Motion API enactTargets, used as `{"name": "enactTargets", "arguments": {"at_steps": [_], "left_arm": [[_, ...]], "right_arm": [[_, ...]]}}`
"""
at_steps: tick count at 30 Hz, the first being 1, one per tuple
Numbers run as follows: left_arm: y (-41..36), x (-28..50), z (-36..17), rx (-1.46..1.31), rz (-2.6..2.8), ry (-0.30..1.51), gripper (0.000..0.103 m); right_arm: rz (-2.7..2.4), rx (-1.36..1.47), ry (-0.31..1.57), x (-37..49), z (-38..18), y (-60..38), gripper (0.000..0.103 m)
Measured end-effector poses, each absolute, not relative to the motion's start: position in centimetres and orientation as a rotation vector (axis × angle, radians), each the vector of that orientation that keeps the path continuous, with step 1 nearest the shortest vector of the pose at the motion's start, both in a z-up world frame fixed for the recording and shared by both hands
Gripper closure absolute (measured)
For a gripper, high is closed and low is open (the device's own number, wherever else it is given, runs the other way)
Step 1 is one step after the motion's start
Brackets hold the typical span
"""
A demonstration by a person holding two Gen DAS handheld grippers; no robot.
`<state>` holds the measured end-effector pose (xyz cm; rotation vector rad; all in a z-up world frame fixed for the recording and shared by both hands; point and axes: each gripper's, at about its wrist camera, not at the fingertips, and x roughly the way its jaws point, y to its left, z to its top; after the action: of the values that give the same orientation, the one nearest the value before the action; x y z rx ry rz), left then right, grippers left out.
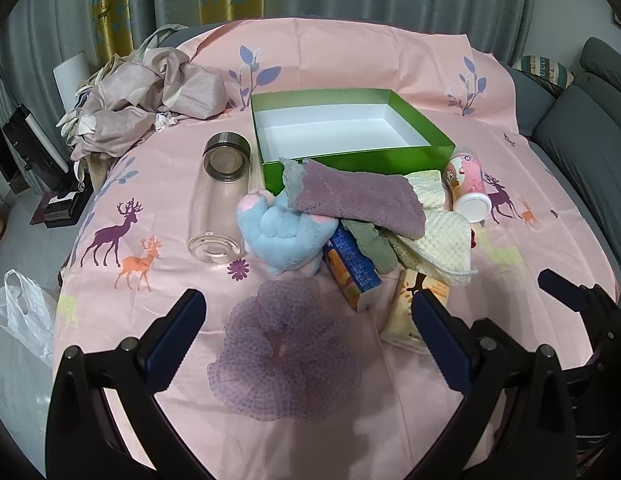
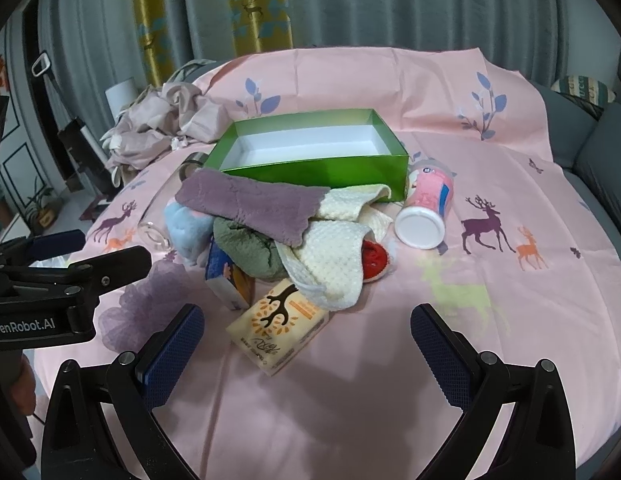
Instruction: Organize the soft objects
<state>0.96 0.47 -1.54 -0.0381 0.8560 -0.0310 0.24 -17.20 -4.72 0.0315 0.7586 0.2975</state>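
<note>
A pile of soft things lies in front of an empty green box (image 1: pixel 362 156) (image 2: pixel 322 168): a purple towel (image 1: pixel 362 200) (image 2: pixel 250 204) on top, a cream knit cloth (image 1: pixel 442 240) (image 2: pixel 330 256), a green cloth (image 1: pixel 370 248) (image 2: pixel 246 248), a blue plush paw (image 1: pixel 278 232) (image 2: pixel 182 220) and a red item (image 2: pixel 376 260). A purple mesh puff (image 1: pixel 286 352) (image 2: pixel 150 300) lies nearest. My left gripper (image 1: pixel 306 320) is open and empty above the puff. My right gripper (image 2: pixel 306 336) is open and empty near a cream packet (image 2: pixel 278 328).
A glass jar (image 1: pixel 222 200) lies left of the pile. A blue-orange carton (image 1: pixel 354 268) (image 2: pixel 230 280), the cream packet (image 1: pixel 418 304) and a pink tube (image 1: pixel 468 184) (image 2: pixel 426 208) lie among the soft things. Crumpled fabric (image 1: pixel 150 100) sits back left. A sofa (image 1: pixel 582 128) stands right.
</note>
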Motion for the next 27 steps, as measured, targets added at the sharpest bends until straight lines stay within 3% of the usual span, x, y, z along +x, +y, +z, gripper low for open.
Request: {"name": "enactTargets", "arguments": {"at_steps": [14,27], "left_arm": [[2.4,1.6,-1.9,-0.12,-0.122,0.866,0.001],[9.1,1.8,-6.6,-0.299,-0.237,1.012,0.001]], "right_arm": [[0.339,-0.025,0.732,-0.7,-3.8,-15.1,0.0],[0.577,-0.054,0.799,-1.4,-6.7,-9.7,0.0]]}}
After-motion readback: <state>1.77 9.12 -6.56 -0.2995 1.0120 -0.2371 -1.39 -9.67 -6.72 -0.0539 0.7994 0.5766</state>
